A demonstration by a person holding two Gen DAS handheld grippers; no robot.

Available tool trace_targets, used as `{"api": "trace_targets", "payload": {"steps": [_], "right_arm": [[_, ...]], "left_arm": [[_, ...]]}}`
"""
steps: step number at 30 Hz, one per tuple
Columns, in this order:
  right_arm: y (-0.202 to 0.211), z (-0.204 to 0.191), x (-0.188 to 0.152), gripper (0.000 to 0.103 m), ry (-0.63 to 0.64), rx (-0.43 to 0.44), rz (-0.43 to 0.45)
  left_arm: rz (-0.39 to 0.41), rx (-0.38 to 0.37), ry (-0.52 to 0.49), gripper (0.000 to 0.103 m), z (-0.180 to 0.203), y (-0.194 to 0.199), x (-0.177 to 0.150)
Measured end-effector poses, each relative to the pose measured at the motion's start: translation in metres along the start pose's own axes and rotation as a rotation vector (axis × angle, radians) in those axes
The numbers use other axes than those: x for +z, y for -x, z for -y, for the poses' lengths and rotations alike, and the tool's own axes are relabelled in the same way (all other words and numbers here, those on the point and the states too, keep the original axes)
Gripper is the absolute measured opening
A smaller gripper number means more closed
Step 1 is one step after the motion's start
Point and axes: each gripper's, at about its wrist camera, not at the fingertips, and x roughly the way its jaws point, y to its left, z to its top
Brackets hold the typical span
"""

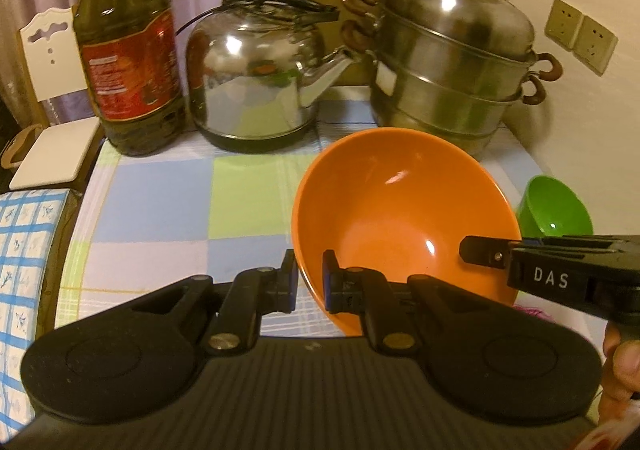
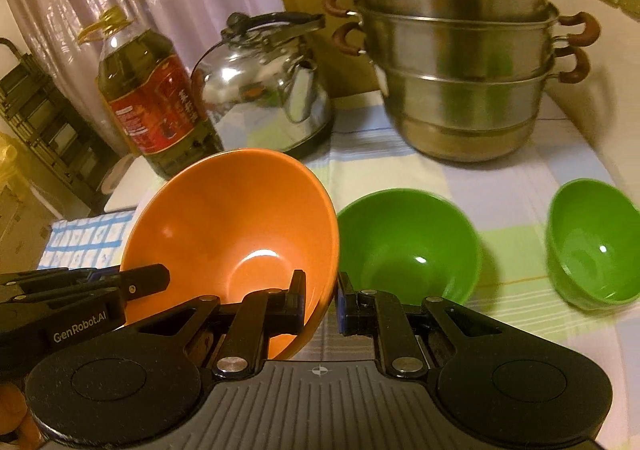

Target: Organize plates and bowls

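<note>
An orange bowl [image 1: 400, 218] is held above the checked tablecloth by both grippers. My left gripper [image 1: 310, 280] is shut on its left rim, one finger inside and one outside. My right gripper [image 2: 322, 302] is shut on its right rim; the bowl [image 2: 236, 222] is tilted in that view. The right gripper also shows in the left wrist view [image 1: 486, 252], reaching in from the right. A large green bowl [image 2: 408, 246] sits on the table just right of the orange one. A smaller green bowl [image 2: 592, 242] sits further right; one green bowl shows in the left wrist view [image 1: 556, 206].
At the back stand an oil bottle [image 1: 128, 54], a steel kettle [image 1: 256, 74] and a stacked steel steamer pot [image 1: 452, 62]. A white chair [image 1: 52, 98] is at the table's left edge. Wall sockets [image 1: 580, 34] are at the right.
</note>
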Motion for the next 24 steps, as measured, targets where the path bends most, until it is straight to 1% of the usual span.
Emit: {"api": "trace_targets", "payload": {"steps": [5, 13, 24], "right_arm": [[0.012, 0.014, 0.006, 0.015, -0.005, -0.017, 0.015], [0.021, 0.038, 0.016, 0.015, -0.018, -0.045, 0.019], [0.015, 0.068, 0.035, 0.015, -0.036, -0.064, 0.015]], "left_arm": [[0.003, -0.017, -0.012, 0.011, 0.018, 0.0, 0.008], [-0.005, -0.048, -0.024, 0.011, 0.041, -0.011, 0.017], [-0.008, -0.078, -0.039, 0.011, 0.065, -0.031, 0.038]]}}
